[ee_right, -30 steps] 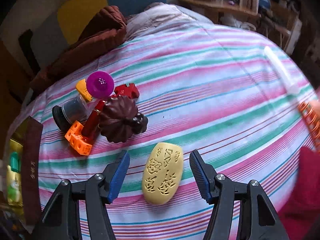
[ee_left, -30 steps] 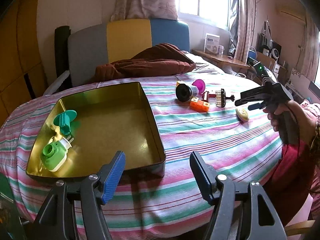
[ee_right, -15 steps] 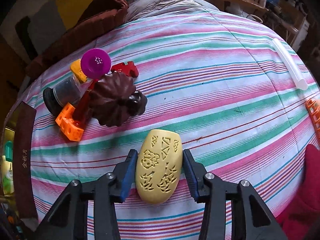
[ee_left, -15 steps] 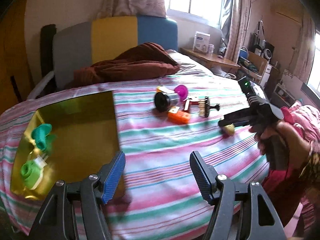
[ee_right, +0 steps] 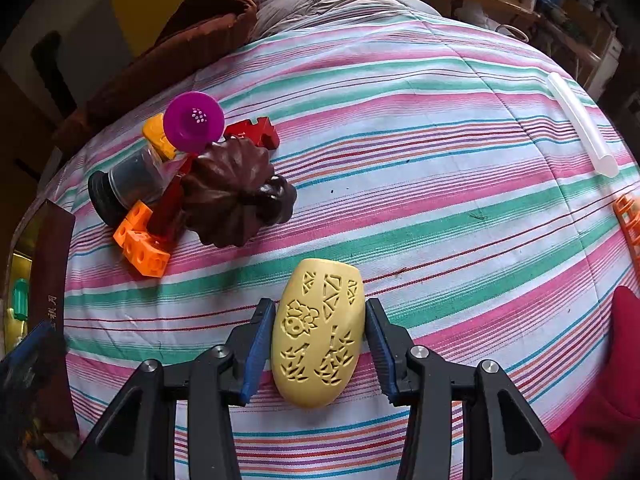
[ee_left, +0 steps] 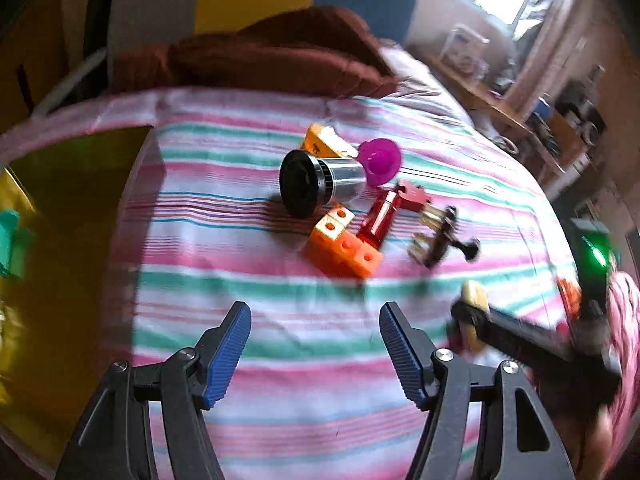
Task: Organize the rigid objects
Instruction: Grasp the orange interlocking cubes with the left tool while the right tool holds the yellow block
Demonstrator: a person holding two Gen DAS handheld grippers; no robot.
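Clamped on the yellow oval piece (ee_right: 318, 336), our right gripper (ee_right: 318, 340) presses both blue pads against its sides while the piece lies on the striped cloth (ee_right: 440, 184), so we judge the grasp made and the lift not yet begun. Our left gripper (ee_left: 314, 350) stands wide with nothing between its fingers, hanging over bare cloth short of the cluster. That cluster sits near the oval: an orange block (ee_right: 140, 246), a red bar (ee_left: 380, 218), a dark brown ridged piece (ee_right: 234, 192), a black-capped clear cylinder (ee_left: 316, 182), a purple cap (ee_right: 194, 122) and a small yellow block (ee_left: 322, 142), all touching or just beside one another. A white tube (ee_right: 582, 124) lies well apart. Further left, the gold tin (ee_left: 72, 208) holds a teal piece (ee_left: 10, 236). We reckon most of the sorting is left.
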